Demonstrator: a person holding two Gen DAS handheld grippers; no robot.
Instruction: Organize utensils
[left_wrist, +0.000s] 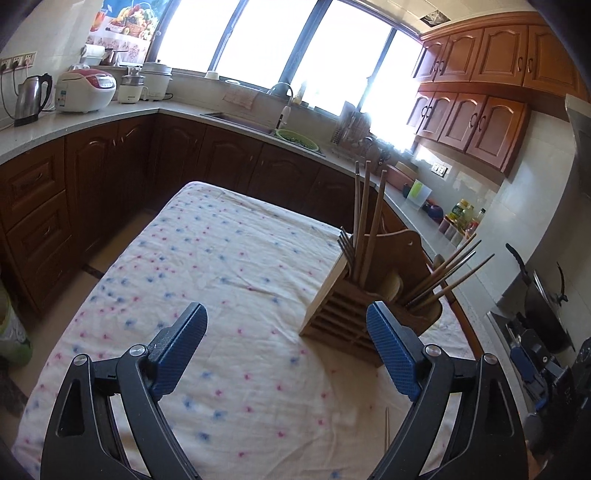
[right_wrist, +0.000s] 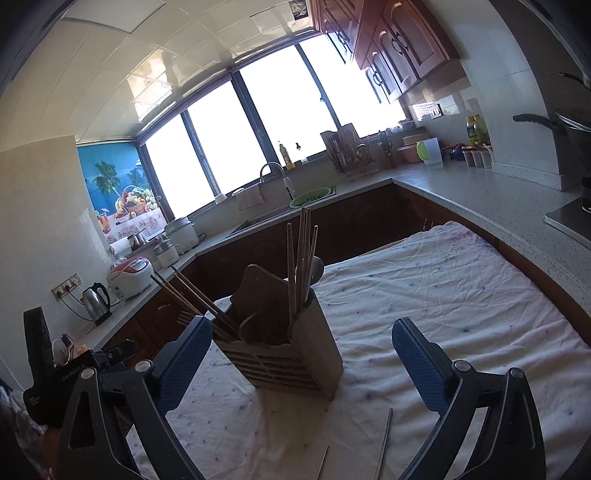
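Now both jaws spread, empty; left gripper (left_wrist: 286, 347), right gripper (right_wrist: 301, 354) near utensil holder (right_wrist: 280, 354)

Kitchen lit by wide overexposed window (left_wrist: 280, 40). Dark wood base cabinets (left_wrist: 110, 166), pale countertop (right_wrist: 491, 199), lighter upper cabinets (left_wrist: 491, 74). Table covered by floral cloth (left_wrist: 221, 258).

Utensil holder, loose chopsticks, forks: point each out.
utensil holder (right_wrist: 280, 363), right wrist view, slatted front wall.
loose chopsticks (right_wrist: 385, 441), right wrist view, mid-shaft on the cloth.
forks (left_wrist: 345, 244), left wrist view, tines sticking up from the holder.
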